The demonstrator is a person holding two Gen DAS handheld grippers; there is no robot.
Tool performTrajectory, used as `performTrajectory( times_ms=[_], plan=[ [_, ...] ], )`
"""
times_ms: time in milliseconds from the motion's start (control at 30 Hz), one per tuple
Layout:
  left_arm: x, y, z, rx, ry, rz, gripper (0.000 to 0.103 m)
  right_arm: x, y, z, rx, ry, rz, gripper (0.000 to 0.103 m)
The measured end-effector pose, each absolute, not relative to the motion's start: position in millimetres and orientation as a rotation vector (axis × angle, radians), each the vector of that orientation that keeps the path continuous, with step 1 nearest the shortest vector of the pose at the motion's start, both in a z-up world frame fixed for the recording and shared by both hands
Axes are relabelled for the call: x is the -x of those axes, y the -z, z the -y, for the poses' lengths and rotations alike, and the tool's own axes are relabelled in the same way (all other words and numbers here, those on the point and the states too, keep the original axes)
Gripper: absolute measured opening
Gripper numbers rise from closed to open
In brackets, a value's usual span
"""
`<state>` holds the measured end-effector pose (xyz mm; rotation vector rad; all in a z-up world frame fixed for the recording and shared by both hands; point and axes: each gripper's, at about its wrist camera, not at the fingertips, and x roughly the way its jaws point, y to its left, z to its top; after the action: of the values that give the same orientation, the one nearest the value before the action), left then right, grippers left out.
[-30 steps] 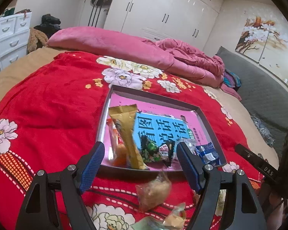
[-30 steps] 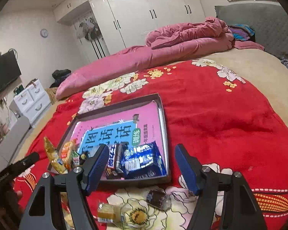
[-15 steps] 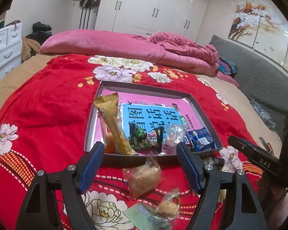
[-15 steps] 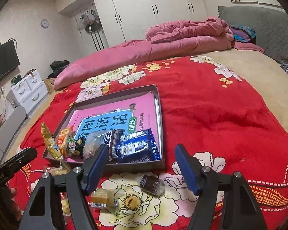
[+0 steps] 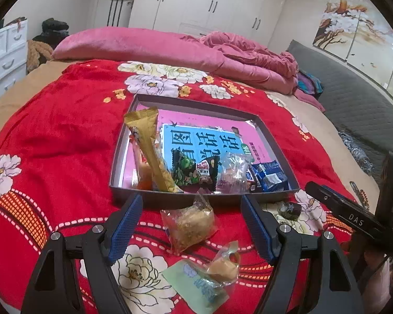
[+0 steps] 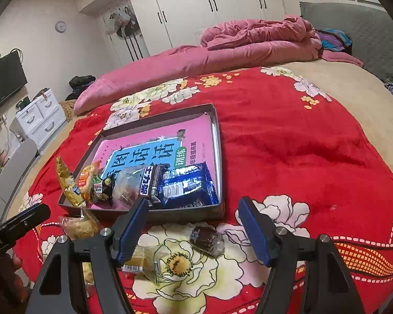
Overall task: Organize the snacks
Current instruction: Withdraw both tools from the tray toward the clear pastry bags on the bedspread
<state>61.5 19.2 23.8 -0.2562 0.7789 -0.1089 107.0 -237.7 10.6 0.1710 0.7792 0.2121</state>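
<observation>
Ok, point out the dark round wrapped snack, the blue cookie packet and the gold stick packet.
dark round wrapped snack [image 6: 206, 237], right wrist view, its top.
blue cookie packet [image 6: 187, 187], right wrist view, wrapper middle.
gold stick packet [image 5: 150, 146], left wrist view, mid-length.

A shallow grey tray [image 5: 272, 141] lies on the red blanket. At its near edge lie a gold stick pack [image 5: 152, 151], an orange pack [image 6: 87, 176], a green-black pack [image 5: 194, 171], a clear bag [image 5: 233, 170], a black bar [image 6: 150, 180] and a blue pack [image 6: 186, 185]. In front of the tray lie a clear cake bag [image 5: 190, 222], a green-white pack [image 5: 204, 280] and a dark round sweet [image 6: 207, 238].
</observation>
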Motion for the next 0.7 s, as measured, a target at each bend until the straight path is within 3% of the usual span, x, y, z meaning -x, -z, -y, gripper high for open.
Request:
performTrajectory(
  times_ms=[700],
  plan=[
    [-59, -10, 1, 0.184, 0.136, -0.867, 0.078, -101, -3, 250, -0.167, -0.199, -0.828, 0.071]
  ],
)
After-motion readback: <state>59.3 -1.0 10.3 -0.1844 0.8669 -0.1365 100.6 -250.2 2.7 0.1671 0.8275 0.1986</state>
